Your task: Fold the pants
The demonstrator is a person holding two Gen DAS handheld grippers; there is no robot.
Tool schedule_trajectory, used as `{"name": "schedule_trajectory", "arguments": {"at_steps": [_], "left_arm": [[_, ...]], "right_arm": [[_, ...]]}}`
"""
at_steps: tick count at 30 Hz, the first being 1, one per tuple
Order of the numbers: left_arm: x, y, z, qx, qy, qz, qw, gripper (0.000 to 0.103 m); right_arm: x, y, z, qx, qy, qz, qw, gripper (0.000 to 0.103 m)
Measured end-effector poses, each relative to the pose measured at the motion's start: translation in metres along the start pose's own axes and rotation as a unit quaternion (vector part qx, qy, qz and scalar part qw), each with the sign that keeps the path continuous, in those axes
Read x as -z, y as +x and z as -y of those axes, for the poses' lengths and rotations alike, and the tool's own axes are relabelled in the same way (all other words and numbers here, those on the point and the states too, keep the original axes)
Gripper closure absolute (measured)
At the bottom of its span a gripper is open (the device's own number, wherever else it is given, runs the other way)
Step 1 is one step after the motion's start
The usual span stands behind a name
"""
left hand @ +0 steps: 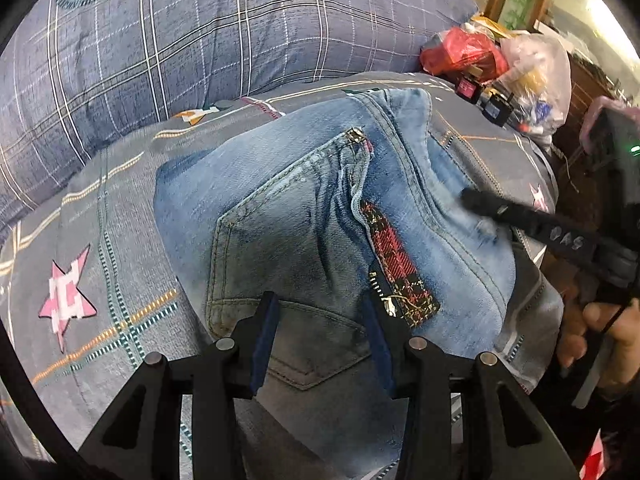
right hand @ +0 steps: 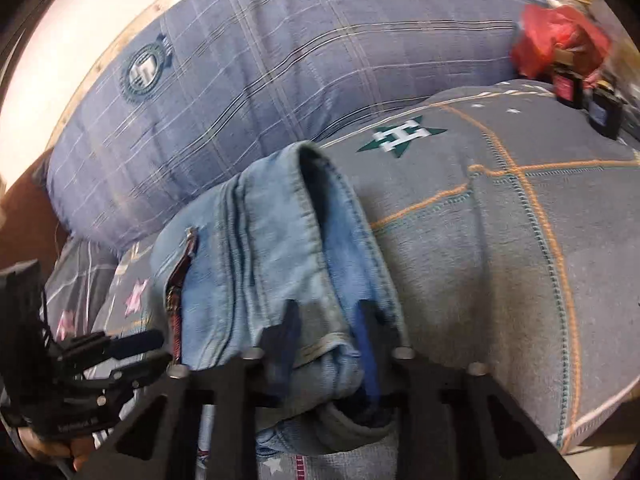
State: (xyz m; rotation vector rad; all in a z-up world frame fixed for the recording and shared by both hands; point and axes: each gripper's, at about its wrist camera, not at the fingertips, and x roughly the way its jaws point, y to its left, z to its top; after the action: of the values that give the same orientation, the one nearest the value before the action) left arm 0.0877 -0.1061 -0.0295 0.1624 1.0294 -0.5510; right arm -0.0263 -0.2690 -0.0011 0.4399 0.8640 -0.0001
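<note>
While the light-blue, faded denim pants are lying bunched on the grey patterned bed cover, just in front of the blue plaid pillow, a fold of them is being pinched by the right gripper, whose jaws are nearly pressed together on the hemmed denim edge. The left gripper is being held half spread over the back pocket, with cloth lying between its pads but no pinch to be made out. The long axis of the pants is running away from both grippers toward the pillow, so the gathered end is lying nearest the right hand. Both grippers are being pointed steeply downward at the cloth, the right one reaching in from the side of the tartan-lined fly.
</note>
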Motion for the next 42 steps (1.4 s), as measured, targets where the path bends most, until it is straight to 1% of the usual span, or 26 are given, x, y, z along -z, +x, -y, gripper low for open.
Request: {"name": "schedule_trajectory", "arguments": {"at_steps": [1, 3, 8, 10, 12, 14, 16, 18, 19, 20, 21, 22, 23, 25, 28, 29, 30, 31, 32, 33, 34, 36, 38, 40, 42], "left_arm": [[0.000, 0.001, 0.001, 0.000, 0.002, -0.001, 1.0000, 0.059], [-0.001, 0.002, -0.001, 0.003, -0.002, -0.003, 1.0000, 0.058], [0.002, 0.003, 0.001, 0.000, 0.009, 0.005, 1.0000, 0.058], [0.001, 0.004, 0.000, 0.003, 0.006, 0.003, 1.0000, 0.058], [-0.001, 0.003, -0.001, 0.008, 0.002, -0.001, 1.0000, 0.058], [-0.002, 0.000, -0.003, 0.014, -0.005, 0.002, 0.9999, 0.058], [-0.003, -0.008, -0.006, 0.026, -0.015, 0.011, 0.9995, 0.059], [-0.004, -0.019, -0.009, 0.039, -0.026, 0.029, 0.9984, 0.058], [-0.003, -0.025, -0.010, 0.045, -0.031, 0.039, 0.9978, 0.058], [-0.003, -0.032, -0.012, 0.048, -0.034, 0.048, 0.9971, 0.058], [-0.003, -0.036, -0.013, 0.048, -0.035, 0.052, 0.9969, 0.058], [-0.004, -0.038, -0.014, 0.047, -0.035, 0.056, 0.9967, 0.058], [-0.003, -0.038, -0.014, 0.046, -0.034, 0.056, 0.9968, 0.058], [-0.002, -0.032, -0.014, 0.037, -0.034, 0.046, 0.9977, 0.058], [0.005, -0.007, -0.015, 0.031, -0.037, 0.012, 0.9987, 0.058], [0.010, 0.001, -0.014, 0.025, -0.037, 0.003, 0.9990, 0.058], [0.013, 0.004, -0.012, 0.021, -0.035, 0.008, 0.9991, 0.057], [0.014, 0.004, -0.011, 0.023, -0.033, 0.015, 0.9991, 0.057], [0.014, 0.003, -0.009, 0.021, -0.027, 0.016, 0.9993, 0.057], [0.013, 0.002, -0.007, 0.016, -0.021, 0.015, 0.9995, 0.057], [0.012, 0.001, -0.006, 0.015, -0.018, 0.013, 0.9996, 0.057], [0.010, 0.000, -0.007, 0.018, -0.018, 0.008, 0.9996, 0.057], [0.008, -0.006, -0.009, 0.025, -0.022, 0.011, 0.9994, 0.057], [0.008, -0.016, -0.012, 0.027, -0.028, 0.025, 0.9989, 0.057], [0.010, -0.028, -0.015, 0.033, -0.035, 0.045, 0.9978, 0.057]], "right_arm": [[-0.001, -0.010, -0.001, 0.013, -0.009, 0.016, 1.000, 0.088], [0.000, -0.020, -0.003, 0.025, -0.021, 0.027, 0.999, 0.089], [0.011, -0.010, 0.004, 0.039, -0.033, -0.002, 0.999, 0.089], [0.009, -0.013, 0.005, 0.040, -0.028, 0.004, 0.999, 0.088], [0.007, -0.016, 0.005, 0.043, -0.024, 0.001, 0.999, 0.088], [0.000, -0.022, 0.002, 0.049, -0.026, 0.003, 0.998, 0.087], [-0.004, -0.030, -0.004, 0.057, -0.035, 0.010, 0.998, 0.087], [-0.009, -0.037, -0.009, 0.059, -0.039, 0.014, 0.997, 0.085], [-0.013, -0.040, -0.010, 0.060, -0.040, 0.017, 0.997, 0.079], [-0.014, -0.044, -0.013, 0.062, -0.041, 0.022, 0.997, 0.068], [-0.014, -0.047, -0.016, 0.062, -0.041, 0.026, 0.997, 0.059], [-0.015, -0.050, -0.019, 0.061, -0.040, 0.031, 0.997, 0.035], [-0.014, -0.052, -0.023, 0.060, -0.039, 0.039, 0.997, 0.030], [-0.013, -0.053, -0.033, 0.055, -0.049, 0.047, 0.996, 0.030], [-0.007, -0.040, -0.046, 0.065, -0.078, 0.040, 0.994, 0.030], [-0.003, -0.031, -0.048, 0.079, -0.093, 0.031, 0.992, 0.030], [0.000, -0.023, -0.047, 0.093, -0.098, 0.021, 0.991, 0.030], [0.006, -0.007, -0.041, 0.125, -0.103, -0.007, 0.987, 0.030], [0.012, 0.006, -0.034, 0.135, -0.100, -0.032, 0.985, 0.030], [0.017, 0.013, -0.024, 0.124, -0.080, -0.040, 0.988, 0.030], [0.019, 0.013, -0.012, 0.101, -0.048, -0.034, 0.993, 0.029], [0.019, 0.010, 0.003, 0.071, 0.007, -0.036, 0.997, 0.028], [0.016, 0.006, 0.002, 0.071, 0.008, -0.034, 0.997, 0.028], [0.012, -0.008, -0.005, 0.078, -0.008, -0.018, 0.997, 0.028], [0.007, -0.025, -0.009, 0.075, -0.009, 0.001, 0.997, 0.027]]}}
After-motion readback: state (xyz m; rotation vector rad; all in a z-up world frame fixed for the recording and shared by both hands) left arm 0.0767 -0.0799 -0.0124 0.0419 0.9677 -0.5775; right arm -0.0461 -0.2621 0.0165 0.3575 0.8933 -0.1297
